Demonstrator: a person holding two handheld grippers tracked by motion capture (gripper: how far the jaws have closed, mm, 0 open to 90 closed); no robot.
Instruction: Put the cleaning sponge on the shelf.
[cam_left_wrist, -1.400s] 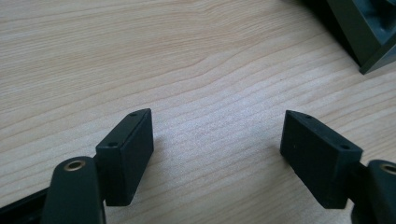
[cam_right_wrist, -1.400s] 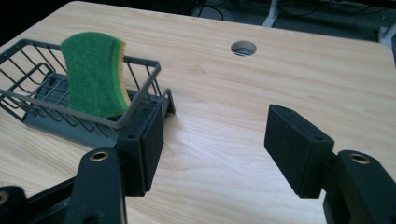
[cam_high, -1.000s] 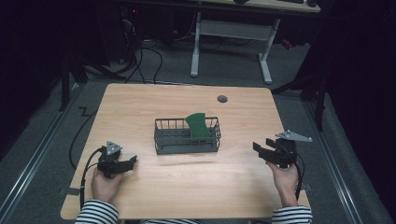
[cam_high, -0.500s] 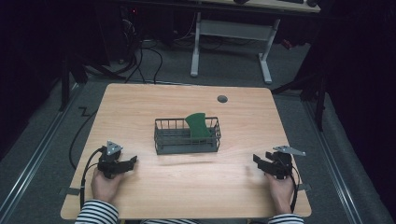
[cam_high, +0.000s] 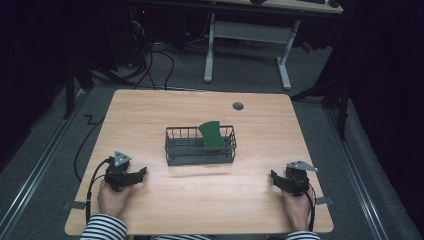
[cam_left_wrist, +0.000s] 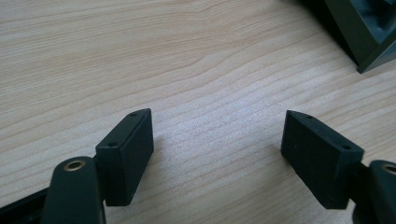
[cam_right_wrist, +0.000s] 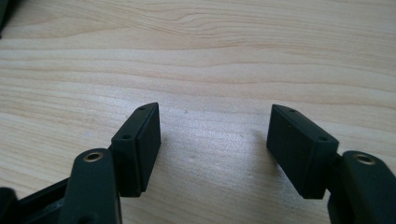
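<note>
A wire basket (cam_high: 200, 152) is placed at the middle of the table (cam_high: 150, 115). A flat board (cam_high: 212, 134) is stood inside it, toward its right end. The left gripper (cam_high: 141, 172) is rested near the front left corner, the right gripper (cam_high: 274, 176) near the front right corner.

— We see the table (cam_high: 150, 120) as pale wood with a clear grain, smooth and faintly sheened.

— And the basket (cam_high: 200, 150) looks to us like thin dark metal wire, matt. The green piece (cam_high: 212, 134) in it reads as smooth plastic.

— We'd call the left gripper (cam_left_wrist: 217, 140) and right gripper (cam_right_wrist: 215, 135) matt black plastic, with brassy metal eyelets. The sleeve (cam_high: 102, 229) is striped cloth.
</note>
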